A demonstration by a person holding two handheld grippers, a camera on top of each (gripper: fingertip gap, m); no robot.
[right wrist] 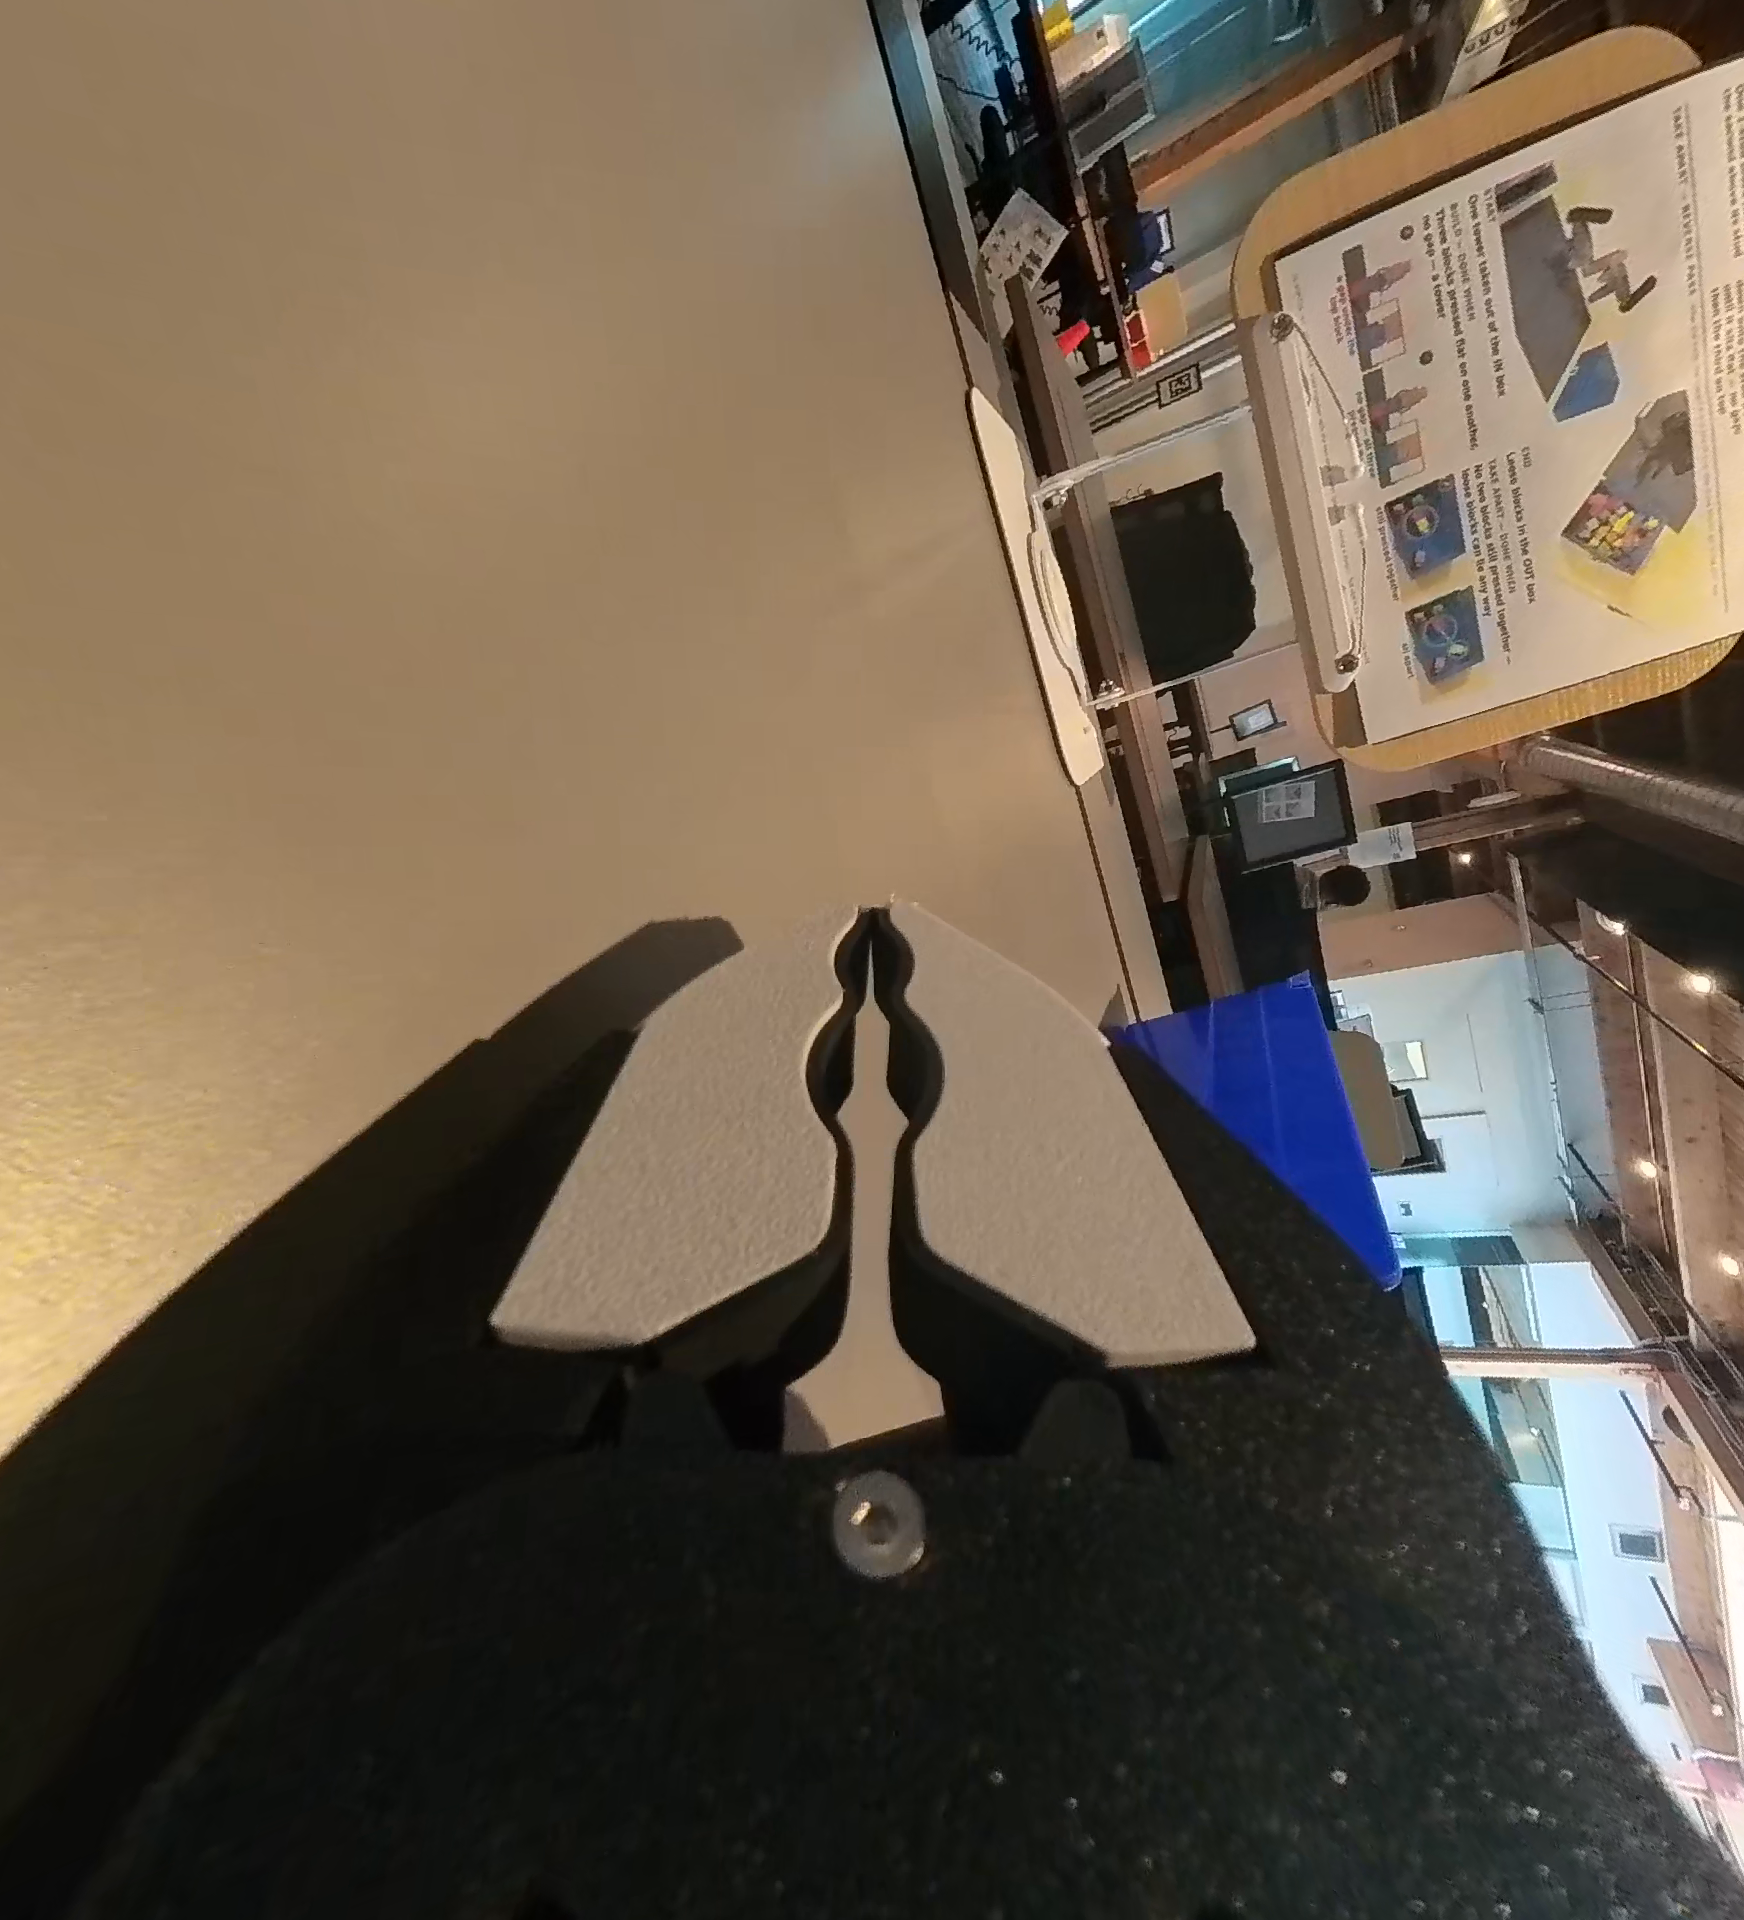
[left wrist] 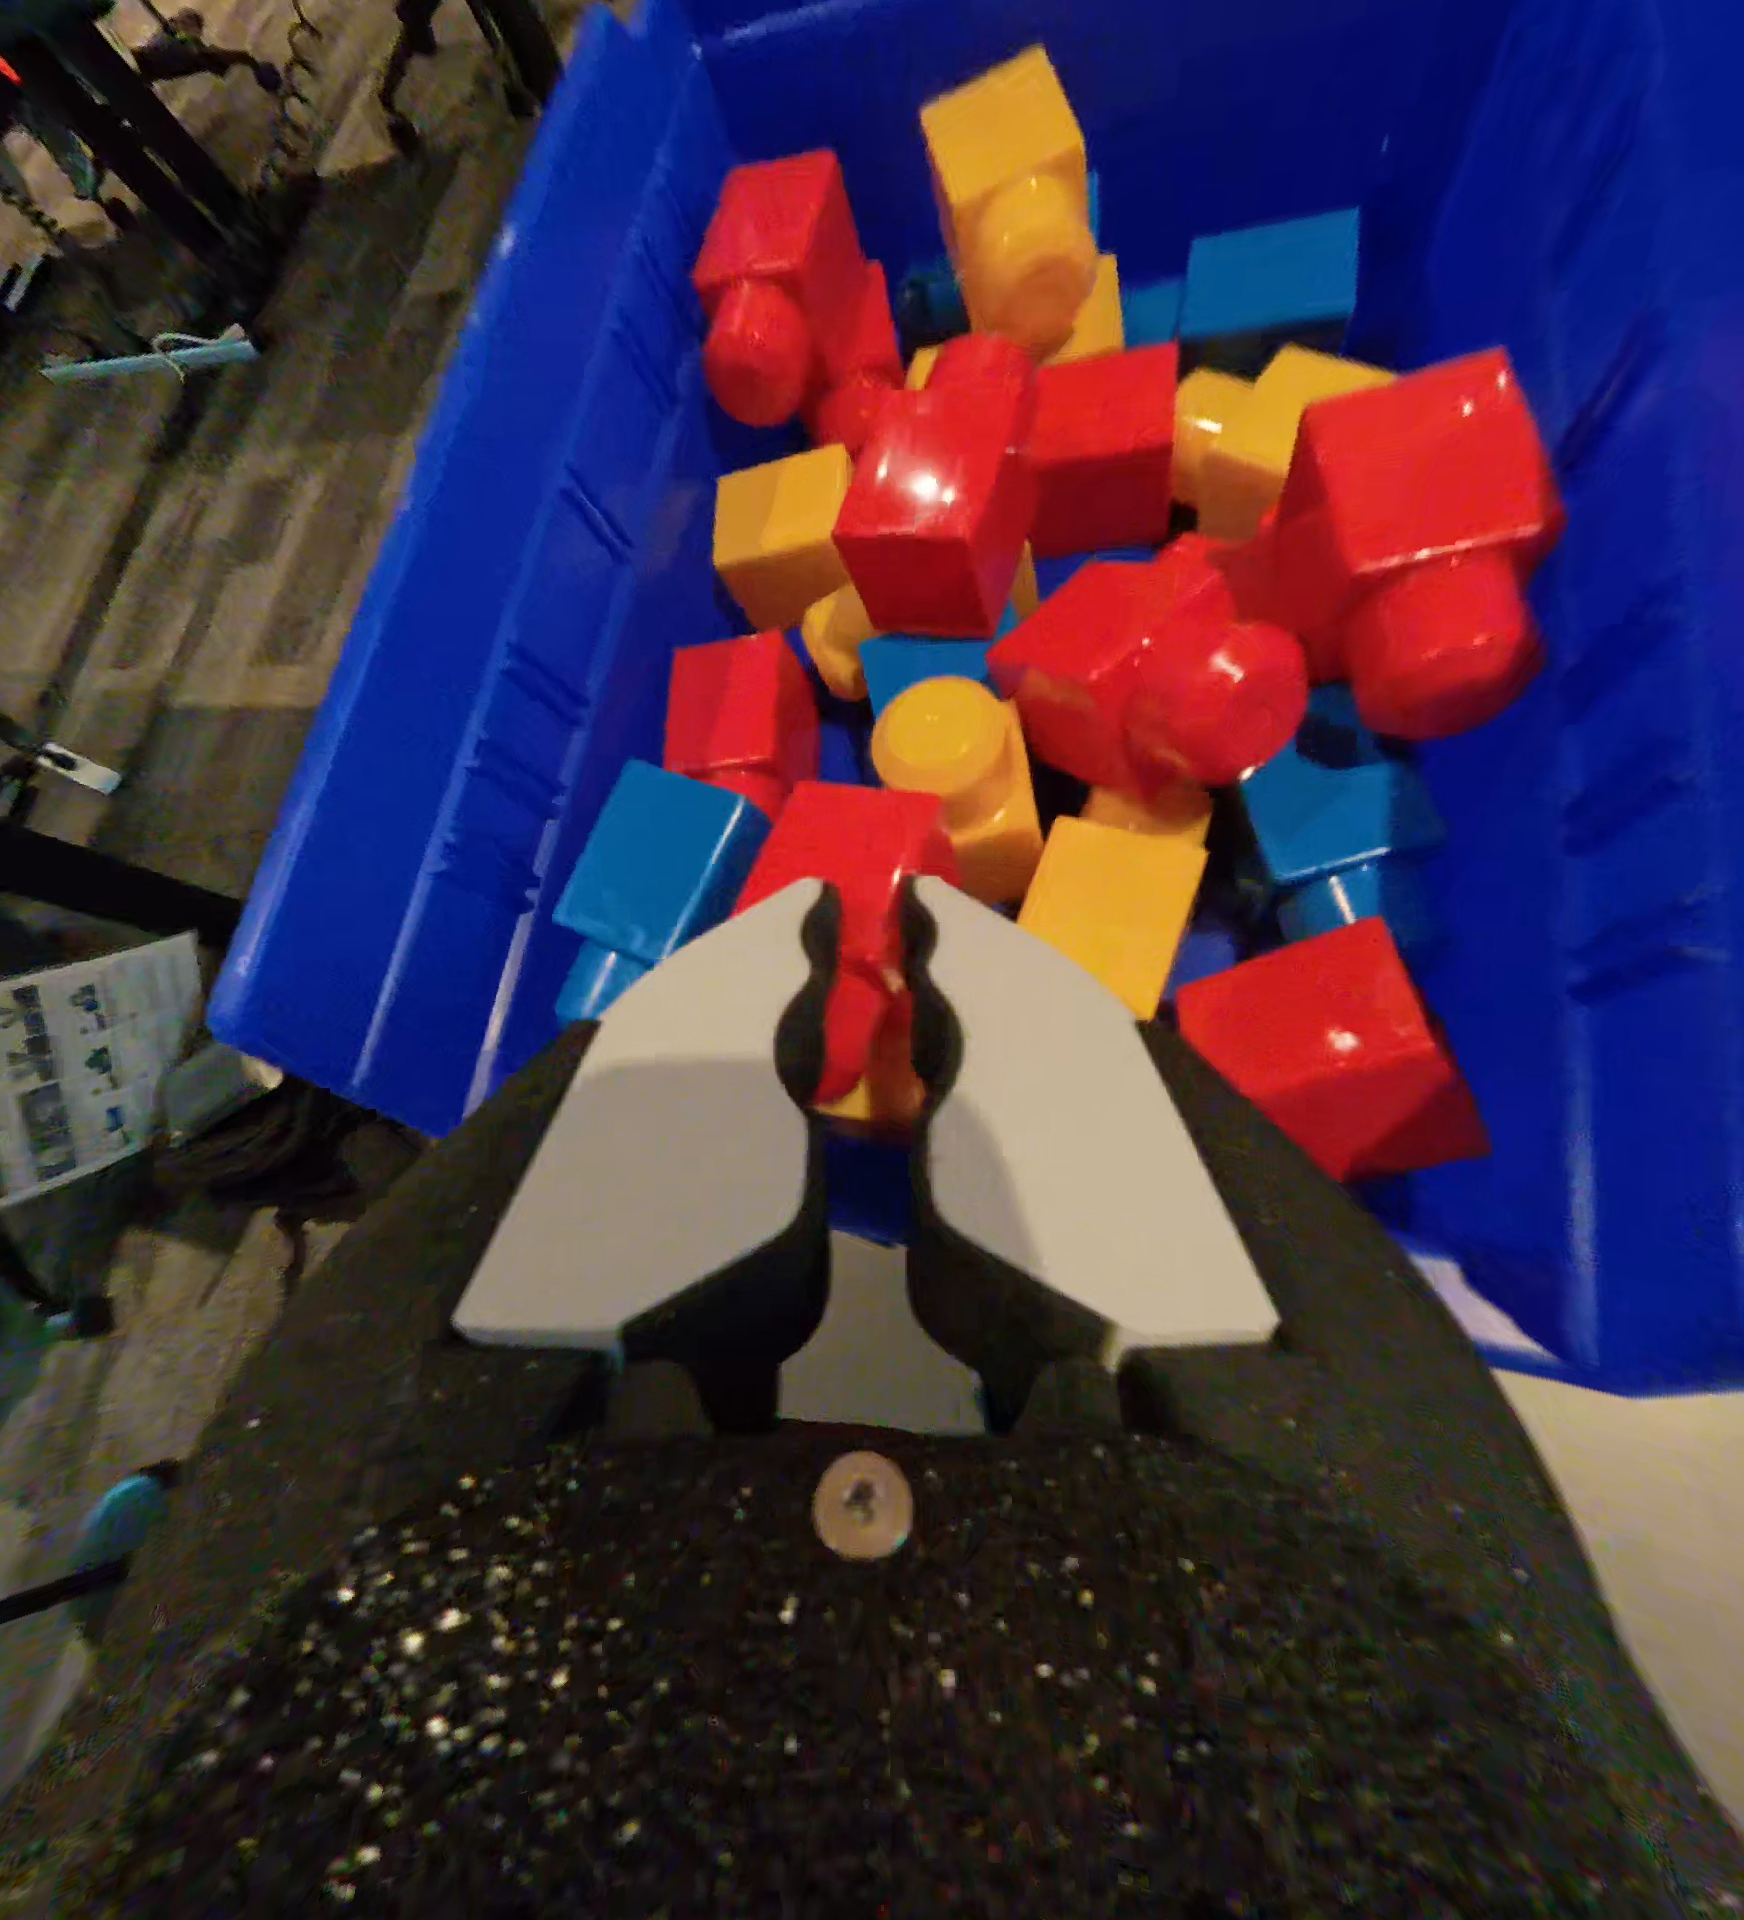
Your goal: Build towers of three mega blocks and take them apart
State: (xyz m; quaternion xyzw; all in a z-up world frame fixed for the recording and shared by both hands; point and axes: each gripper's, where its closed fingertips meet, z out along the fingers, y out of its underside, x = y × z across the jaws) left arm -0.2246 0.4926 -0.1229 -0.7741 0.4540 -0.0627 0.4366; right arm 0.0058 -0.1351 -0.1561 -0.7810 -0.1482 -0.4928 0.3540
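Note:
In the left wrist view, a blue bin (left wrist: 494,665) holds several loose red, yellow and blue mega blocks in a heap. My left gripper (left wrist: 873,899) is over the bin's near end, its jaws closed to a narrow gap on a red block (left wrist: 852,842) that sticks out past the fingertips. A yellow block (left wrist: 961,779) and a blue block (left wrist: 660,873) lie right beside it. In the right wrist view, my right gripper (right wrist: 878,914) is shut and empty, with its tips touching over the bare beige table (right wrist: 432,520). A corner of the blue bin (right wrist: 1263,1122) shows to its right.
A clipboard with an instruction sheet (right wrist: 1574,395) stands on a clear holder at the table's far edge. A white pad (right wrist: 1034,582) lies near that edge. Floor, dark furniture legs (left wrist: 172,177) and a printed sheet (left wrist: 26,1081) lie beyond the bin's left side. Spacing between my two grippers at the tips: around 65 cm.

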